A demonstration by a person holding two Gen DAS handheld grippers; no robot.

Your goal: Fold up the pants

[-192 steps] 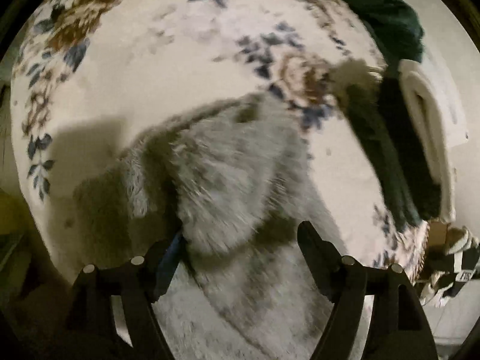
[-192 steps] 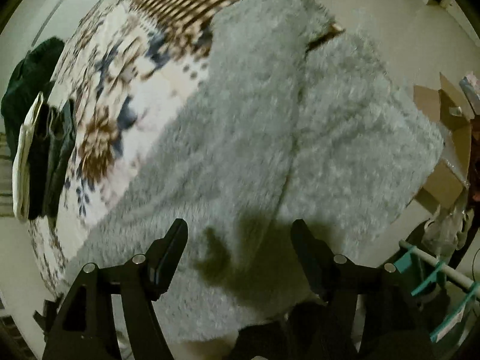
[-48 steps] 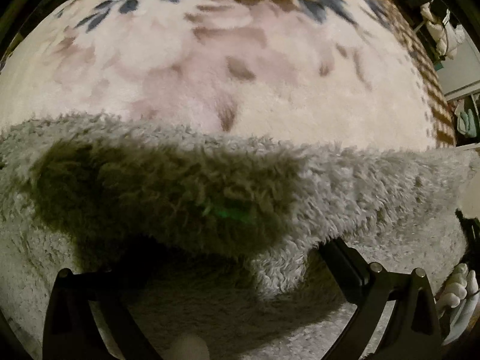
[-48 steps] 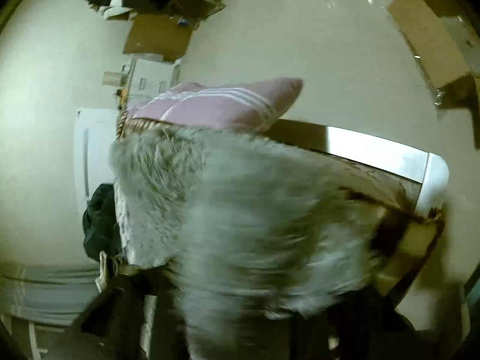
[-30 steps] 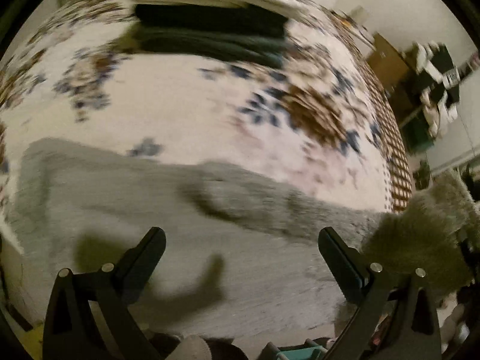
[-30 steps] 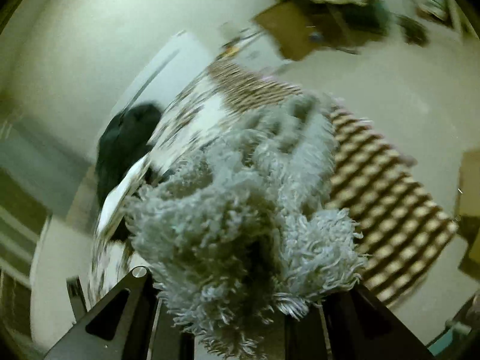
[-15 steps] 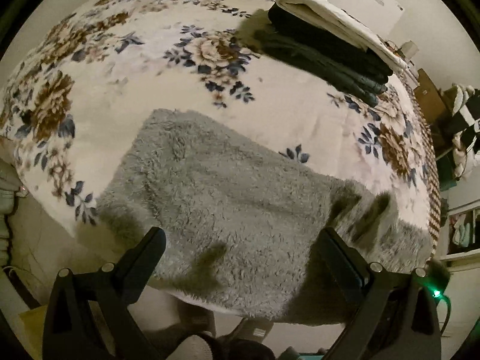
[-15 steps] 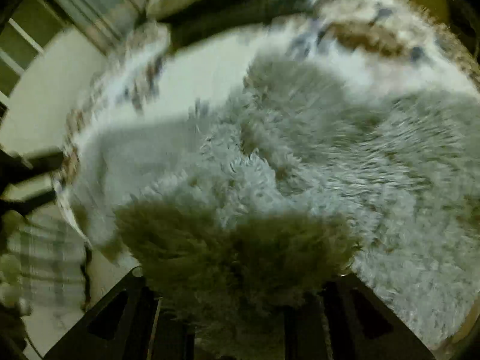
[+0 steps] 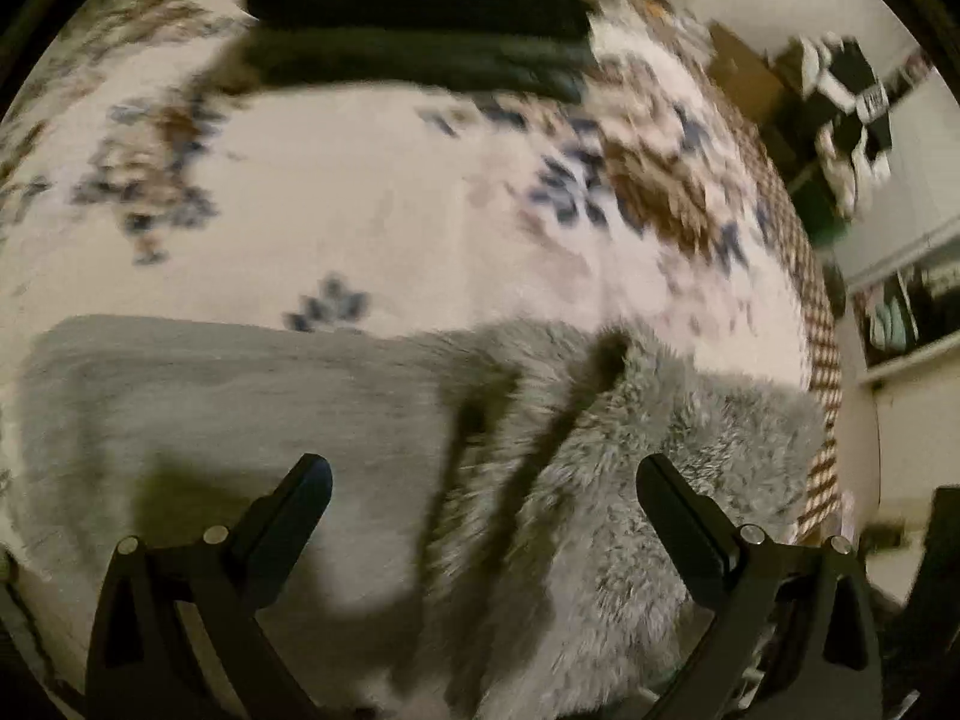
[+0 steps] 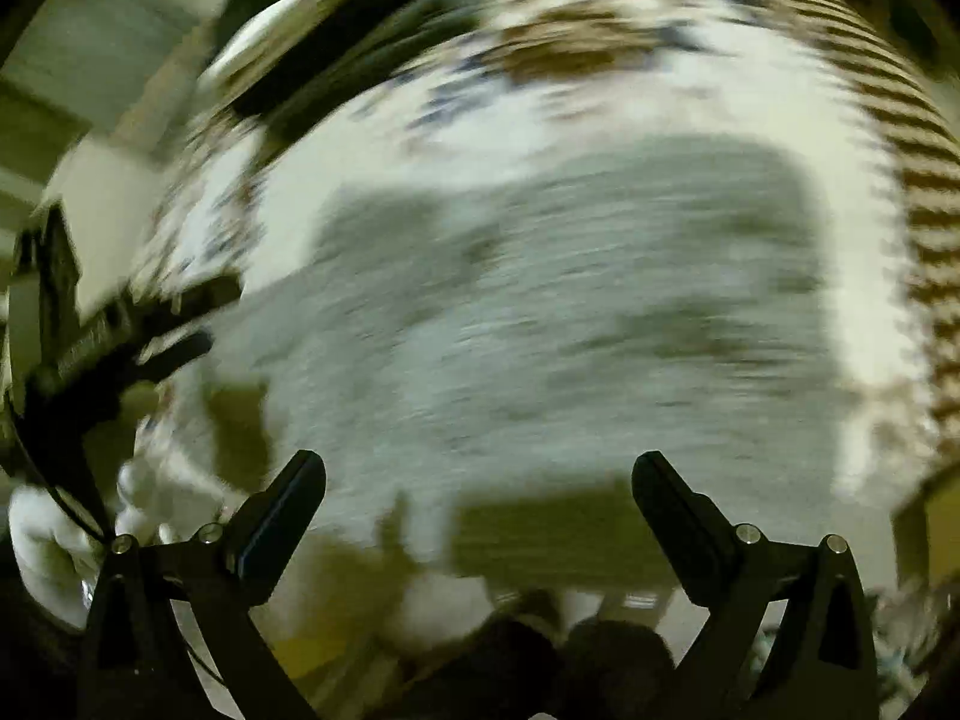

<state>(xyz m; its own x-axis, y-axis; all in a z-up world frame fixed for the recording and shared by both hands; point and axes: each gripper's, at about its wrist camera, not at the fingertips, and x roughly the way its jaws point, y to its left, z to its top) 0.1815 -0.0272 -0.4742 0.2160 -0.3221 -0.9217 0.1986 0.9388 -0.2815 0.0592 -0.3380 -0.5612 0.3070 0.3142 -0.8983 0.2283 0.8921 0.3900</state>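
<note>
The grey fluffy pants lie folded on the floral bed cover, near its front edge. They also show in the right wrist view, blurred by motion. My left gripper is open and empty above the pants. My right gripper is open and empty above the near edge of the pants. The left gripper's body and a white-gloved hand show at the left of the right wrist view.
A stack of dark and white folded clothes lies at the far side of the bed; it also shows in the right wrist view. Cardboard boxes and clutter stand on the floor to the right.
My right gripper has let go of the pants and is now open and pulled back. The pants now lie folded over on the bed. Both views are swinging.
</note>
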